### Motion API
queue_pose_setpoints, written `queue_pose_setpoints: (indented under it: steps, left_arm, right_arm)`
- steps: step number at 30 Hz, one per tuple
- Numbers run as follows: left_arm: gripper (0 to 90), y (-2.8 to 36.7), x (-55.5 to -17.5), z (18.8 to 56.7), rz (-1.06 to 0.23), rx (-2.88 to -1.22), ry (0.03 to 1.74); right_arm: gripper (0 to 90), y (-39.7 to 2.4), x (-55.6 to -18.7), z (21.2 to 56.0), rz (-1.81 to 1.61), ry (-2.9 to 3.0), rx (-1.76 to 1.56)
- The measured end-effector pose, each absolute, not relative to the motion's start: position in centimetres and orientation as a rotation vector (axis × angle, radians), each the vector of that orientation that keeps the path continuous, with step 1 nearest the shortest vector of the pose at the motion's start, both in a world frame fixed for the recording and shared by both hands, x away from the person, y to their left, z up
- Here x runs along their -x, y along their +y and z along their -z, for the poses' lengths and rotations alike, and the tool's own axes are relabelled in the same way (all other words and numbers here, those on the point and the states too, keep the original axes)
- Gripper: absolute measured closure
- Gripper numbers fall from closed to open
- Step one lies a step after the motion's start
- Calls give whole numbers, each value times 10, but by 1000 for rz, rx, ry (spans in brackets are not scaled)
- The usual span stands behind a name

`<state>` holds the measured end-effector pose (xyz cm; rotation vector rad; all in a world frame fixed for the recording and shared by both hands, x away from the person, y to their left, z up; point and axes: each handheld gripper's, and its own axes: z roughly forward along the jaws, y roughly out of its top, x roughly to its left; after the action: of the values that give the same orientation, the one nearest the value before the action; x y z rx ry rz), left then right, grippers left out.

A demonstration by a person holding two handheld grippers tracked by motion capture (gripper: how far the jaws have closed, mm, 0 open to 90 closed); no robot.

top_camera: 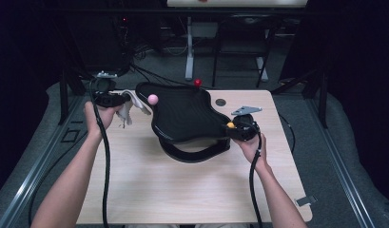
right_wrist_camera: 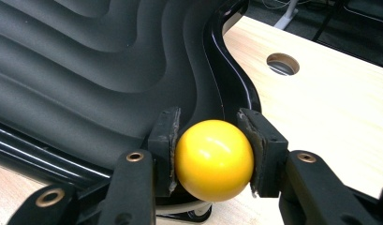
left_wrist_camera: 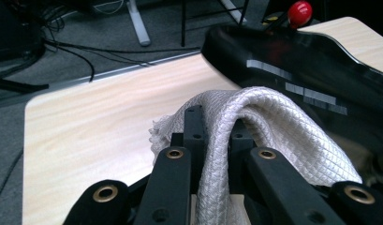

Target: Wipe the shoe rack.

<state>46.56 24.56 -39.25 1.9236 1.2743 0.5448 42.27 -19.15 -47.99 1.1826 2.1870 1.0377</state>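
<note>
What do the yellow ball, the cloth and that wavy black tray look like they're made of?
Yellow ball: probably hard plastic or painted wood, glossy, with sharp highlights. Cloth: woven fabric, pale grey-white, with a fine diamond weave and a frayed edge; likely a cleaning cloth. Black tray: seemingly moulded plastic, matt on the stepped ridges, shiny at the rim, which mirrors bright strips.

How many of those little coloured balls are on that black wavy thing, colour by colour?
Red ball: 1
Pink ball: 1
Yellow ball: 1, clamped in the right gripper
Total: 3 balls, at the edges of the black tray.
</note>
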Motion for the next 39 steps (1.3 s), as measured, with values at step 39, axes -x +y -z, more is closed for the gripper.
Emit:
queue_pose_setpoints:
  steps: [39]
  left_arm:
    - [826, 263, -373, 477, -498, -1968, 1276]
  right_arm:
    - [598, -192, -424, 479, -1041, 2198, -1179]
